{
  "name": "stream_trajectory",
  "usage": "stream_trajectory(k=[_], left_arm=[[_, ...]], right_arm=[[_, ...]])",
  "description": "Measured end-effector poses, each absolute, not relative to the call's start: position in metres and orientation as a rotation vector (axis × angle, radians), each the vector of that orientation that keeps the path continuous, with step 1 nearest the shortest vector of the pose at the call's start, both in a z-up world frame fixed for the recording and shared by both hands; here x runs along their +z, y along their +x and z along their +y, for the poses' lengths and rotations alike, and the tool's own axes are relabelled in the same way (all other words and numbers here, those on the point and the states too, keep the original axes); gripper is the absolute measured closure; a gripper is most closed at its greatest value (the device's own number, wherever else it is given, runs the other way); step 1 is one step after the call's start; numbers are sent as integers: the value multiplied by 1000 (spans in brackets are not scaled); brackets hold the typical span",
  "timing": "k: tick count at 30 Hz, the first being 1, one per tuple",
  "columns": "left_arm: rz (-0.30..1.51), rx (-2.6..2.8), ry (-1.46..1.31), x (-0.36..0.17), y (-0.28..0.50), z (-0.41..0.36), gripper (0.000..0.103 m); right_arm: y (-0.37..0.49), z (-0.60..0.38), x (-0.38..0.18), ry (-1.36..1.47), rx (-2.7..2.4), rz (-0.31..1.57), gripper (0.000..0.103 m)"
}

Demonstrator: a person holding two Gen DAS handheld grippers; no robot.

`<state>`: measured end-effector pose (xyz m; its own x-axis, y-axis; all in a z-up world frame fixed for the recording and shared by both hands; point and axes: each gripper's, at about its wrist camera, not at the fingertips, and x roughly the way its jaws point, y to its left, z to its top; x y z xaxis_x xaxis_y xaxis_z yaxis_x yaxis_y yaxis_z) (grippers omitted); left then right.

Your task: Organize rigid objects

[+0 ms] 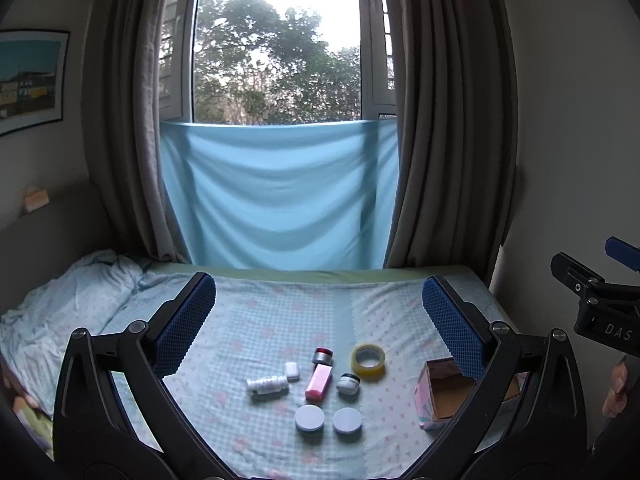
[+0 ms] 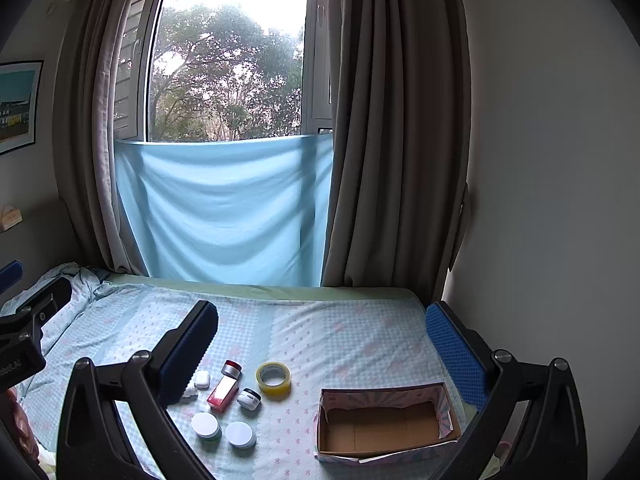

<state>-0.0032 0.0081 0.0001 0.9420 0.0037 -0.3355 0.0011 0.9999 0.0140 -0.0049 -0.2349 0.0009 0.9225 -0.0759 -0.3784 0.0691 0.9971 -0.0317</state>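
On bed (image 2: pixel 360 332), checked blue sheet: cluster of small items — tape roll (image 2: pixel 273 378), pink carton (image 2: pixel 222 393) lying flat, white bottle (image 1: pixel 267 385) on side, two white-lidded jars (image 2: pixel 205 425), dark-capped pot (image 2: pixel 249 398), red-topped silver jar (image 2: pixel 231 369), small white case (image 2: pixel 202 379). Just right of cluster: open cardboard box (image 2: pixel 384 424). Left gripper (image 1: pixel 318 320) fingers spread wide, holding nothing, above and around cluster. Right gripper (image 2: pixel 320 344) likewise spread, unloaded, above tape and box.

The box (image 1: pixel 434 396) is half hidden behind a finger in the left view — its right wall unseen. In the right view the white bottle (image 2: pixel 189 393) shows only its cap end. The picture (image 2: pixel 16 104) is cut off — labels unreadable.
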Motion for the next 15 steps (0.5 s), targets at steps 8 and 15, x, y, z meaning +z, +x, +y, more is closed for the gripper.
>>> stream_trajectory(k=[8, 15], left_arm=[[340, 4, 5, 2, -2, 9, 0], [340, -8, -3, -1, -3, 11, 0]], right_arm=[[-4, -235, 0, -16, -74, 389, 0], [-3, -234, 0, -20, -74, 390, 0]])
